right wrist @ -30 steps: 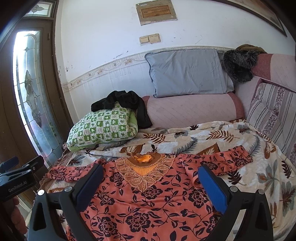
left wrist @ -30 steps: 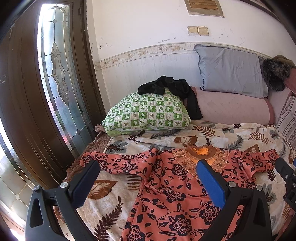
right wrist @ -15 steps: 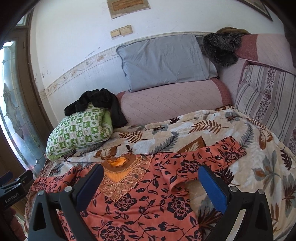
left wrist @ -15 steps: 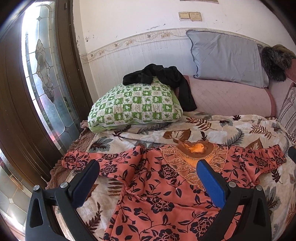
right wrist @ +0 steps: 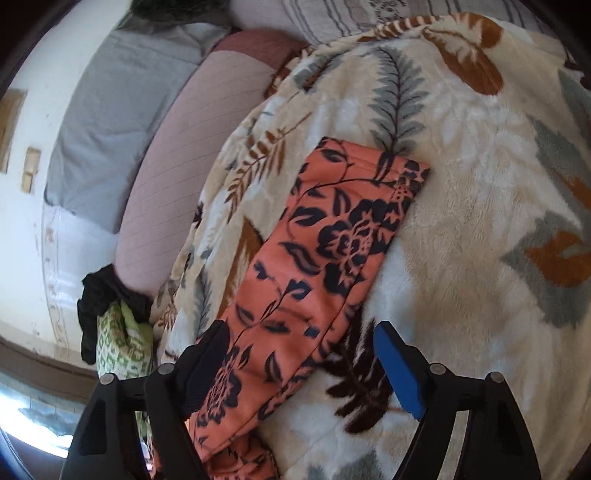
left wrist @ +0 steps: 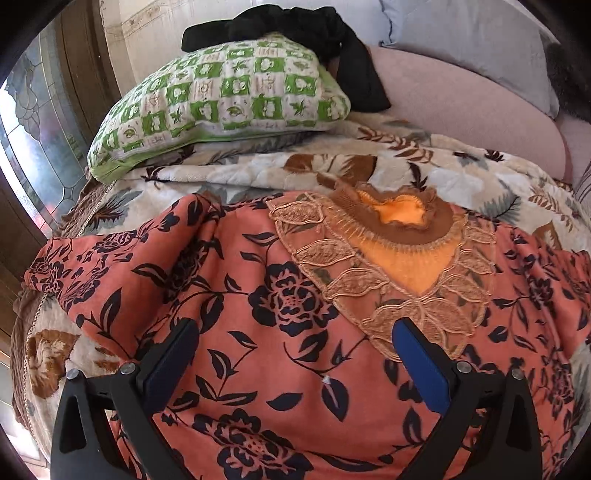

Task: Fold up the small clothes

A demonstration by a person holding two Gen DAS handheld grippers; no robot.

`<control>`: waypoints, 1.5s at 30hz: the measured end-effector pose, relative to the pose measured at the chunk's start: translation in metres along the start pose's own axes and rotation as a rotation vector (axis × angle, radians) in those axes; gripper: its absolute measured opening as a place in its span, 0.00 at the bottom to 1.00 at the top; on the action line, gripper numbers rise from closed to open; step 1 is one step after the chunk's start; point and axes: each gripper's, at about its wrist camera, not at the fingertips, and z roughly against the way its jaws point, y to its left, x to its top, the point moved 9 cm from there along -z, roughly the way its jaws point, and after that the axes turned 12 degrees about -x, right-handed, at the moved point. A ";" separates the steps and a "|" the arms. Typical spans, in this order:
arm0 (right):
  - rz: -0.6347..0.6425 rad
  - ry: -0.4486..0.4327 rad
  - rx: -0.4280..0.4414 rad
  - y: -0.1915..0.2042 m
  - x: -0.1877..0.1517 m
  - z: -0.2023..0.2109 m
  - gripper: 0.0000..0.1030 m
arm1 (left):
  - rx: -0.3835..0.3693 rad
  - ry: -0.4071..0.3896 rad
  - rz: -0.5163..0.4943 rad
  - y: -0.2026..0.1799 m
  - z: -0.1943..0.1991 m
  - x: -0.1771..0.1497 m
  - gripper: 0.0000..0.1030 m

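Since the floral dress [left wrist: 295, 350] lies limp and spread on the blanket [right wrist: 480, 221], pinch its soft sleeve [right wrist: 332, 240] near the cuff; both left tongs [left wrist: 291, 365] and right tongs [right wrist: 299, 365] gape apart, holding nothing.

Your dress [left wrist: 280, 332] lies spread on the blanket [left wrist: 424, 173]; behind it, at the blanket's left corner, the pillow [left wrist: 221, 99] carries a dark garment [left wrist: 314, 26].
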 end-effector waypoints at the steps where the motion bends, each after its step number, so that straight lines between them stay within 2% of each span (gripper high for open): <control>1: -0.014 -0.019 -0.031 -0.005 0.008 -0.007 0.80 | 0.009 0.005 0.002 0.004 -0.004 -0.001 1.00; 5: -0.077 -0.074 -0.010 -0.008 0.032 -0.026 0.77 | 0.026 0.000 0.014 0.014 -0.005 0.003 1.00; 6: -0.054 -0.087 -0.020 -0.004 0.035 -0.028 0.64 | 0.023 -0.007 0.015 0.015 -0.005 0.006 1.00; 7: -0.020 -0.097 -0.027 0.001 0.038 -0.031 0.27 | 0.022 -0.015 0.014 0.015 -0.002 0.008 1.00; 8: 0.005 -0.091 -0.035 0.003 0.039 -0.037 0.10 | 0.022 -0.023 0.011 0.016 0.000 0.011 1.00; 9: 0.000 -0.079 -0.042 0.001 0.038 -0.043 0.07 | 0.026 -0.033 0.004 0.017 0.004 0.014 1.00; 11: -0.005 -0.120 -0.040 0.006 0.036 -0.035 0.07 | 0.050 -0.057 -0.007 0.025 0.012 0.020 1.00; 13: 0.087 -0.169 -0.009 0.040 0.028 -0.014 0.07 | 0.078 -0.073 0.005 0.038 0.021 0.024 1.00; 16: 0.264 -0.251 0.156 0.125 -0.005 0.043 0.07 | 0.105 -0.105 0.062 0.066 0.036 0.032 1.00; 18: 0.369 -0.268 0.272 0.181 -0.044 0.077 0.07 | 0.135 -0.125 0.098 0.090 0.046 0.036 1.00; 20: 0.482 -0.262 0.351 0.233 -0.093 0.097 0.07 | 0.176 -0.143 0.129 0.118 0.057 0.037 1.00; 23: 0.637 -0.203 0.416 0.297 -0.178 0.098 0.07 | 0.246 -0.161 0.180 0.165 0.071 0.035 1.00; 25: 0.715 -0.144 0.439 0.326 -0.238 0.085 0.07 | 0.290 -0.160 0.222 0.199 0.078 0.030 1.00; 27: 0.790 -0.075 0.393 0.343 -0.300 0.058 0.11 | 0.321 -0.150 0.282 0.233 0.081 0.023 1.00; 29: 0.862 0.059 0.309 0.346 -0.362 0.015 0.19 | 0.338 -0.132 0.349 0.264 0.082 0.013 1.00; 30: 0.913 0.144 0.272 0.342 -0.393 -0.008 0.39 | 0.344 -0.121 0.383 0.279 0.083 0.008 1.00; 31: 0.963 0.215 0.245 0.334 -0.420 -0.028 0.69 | 0.351 -0.113 0.414 0.292 0.084 0.003 1.00; 32: 0.996 0.264 0.241 0.327 -0.444 -0.039 0.76 | 0.358 -0.105 0.443 0.304 0.085 -0.003 1.00; 35: 1.021 0.283 0.244 0.306 -0.468 -0.043 0.77 | 0.369 -0.086 0.523 0.336 0.093 -0.020 1.00; 39: 0.931 0.227 0.344 0.317 -0.454 -0.022 0.77 | 0.396 -0.067 0.655 0.377 0.104 -0.046 1.00; 41: 0.916 0.203 0.281 0.324 -0.451 -0.032 0.75 | 0.407 -0.076 0.739 0.397 0.111 -0.059 1.00; 42: 0.936 0.236 0.213 0.321 -0.456 -0.046 0.70 | 0.409 -0.083 0.779 0.406 0.115 -0.065 1.00; 43: 0.983 0.306 0.111 0.318 -0.467 -0.066 0.62 | 0.413 -0.091 0.817 0.414 0.119 -0.071 1.00; 44: 1.032 0.303 0.037 0.313 -0.470 -0.075 0.59 | 0.418 -0.099 0.849 0.421 0.123 -0.075 1.00; 45: 1.071 0.244 0.027 0.320 -0.469 -0.068 0.58 | 0.421 -0.106 0.875 0.427 0.128 -0.079 1.00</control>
